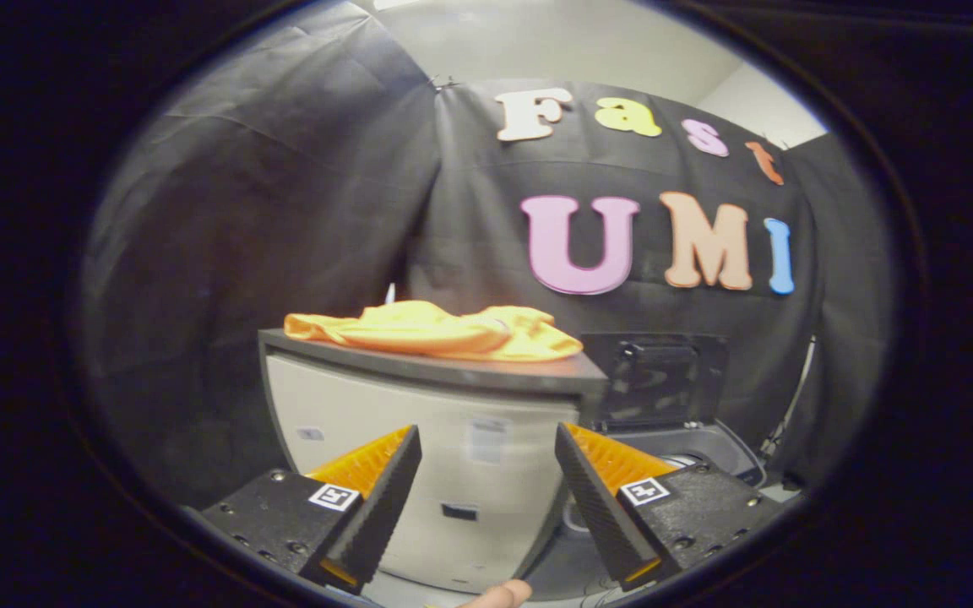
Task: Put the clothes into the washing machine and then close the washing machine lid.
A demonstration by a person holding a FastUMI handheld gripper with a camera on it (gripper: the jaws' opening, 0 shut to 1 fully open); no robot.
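Claw [486, 473] released, fingers wide apart, gripping nothing. Beyond: white cabinet [419, 473], orange clothes [432, 331] heaped on its dark top. Washing machine [664, 397] just beside, lid raised.

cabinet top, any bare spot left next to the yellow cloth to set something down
The crumpled yellow cloth covers most of the pale cabinet's dark top. Bare strips remain along the front edge and at the left corner. The open claw holds nothing, with free space between its fingers. The washing machine's raised dark lid crowds the right.
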